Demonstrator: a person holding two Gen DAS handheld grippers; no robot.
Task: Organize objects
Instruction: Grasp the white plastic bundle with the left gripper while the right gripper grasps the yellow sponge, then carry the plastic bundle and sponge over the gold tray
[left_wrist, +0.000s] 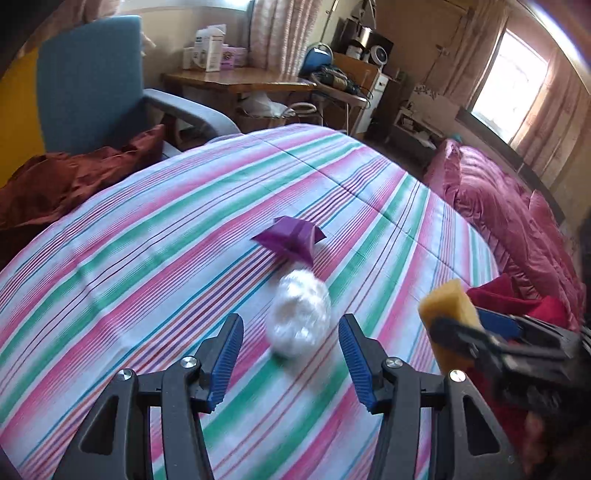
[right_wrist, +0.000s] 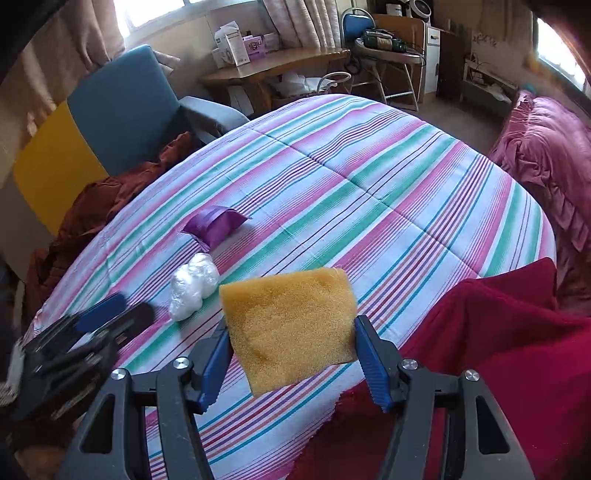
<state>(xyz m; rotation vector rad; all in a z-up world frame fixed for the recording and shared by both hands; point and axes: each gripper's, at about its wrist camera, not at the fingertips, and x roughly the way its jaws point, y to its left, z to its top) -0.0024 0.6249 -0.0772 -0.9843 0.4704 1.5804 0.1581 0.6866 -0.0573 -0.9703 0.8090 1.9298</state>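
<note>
A crumpled white plastic bag (left_wrist: 299, 317) lies on the striped bedspread (left_wrist: 147, 240), just ahead of my open, empty left gripper (left_wrist: 291, 332). A purple packet (left_wrist: 290, 238) lies beyond it. My right gripper (right_wrist: 291, 332) is shut on a yellow sponge (right_wrist: 291, 325) and holds it above the bed. In the left wrist view the sponge (left_wrist: 448, 302) and right gripper (left_wrist: 458, 325) show at the right. In the right wrist view the white bag (right_wrist: 194, 286) and purple packet (right_wrist: 216, 223) lie left of the sponge, and the left gripper (right_wrist: 110, 314) shows blurred at the left.
A dark red cloth (right_wrist: 480, 350) lies at the bed's near right corner. A pink quilt (left_wrist: 498, 206) is piled on the right. A rust-coloured cloth (left_wrist: 66, 184) and a blue armchair (left_wrist: 92, 85) stand to the left. A wooden desk (left_wrist: 236, 81) with boxes is behind.
</note>
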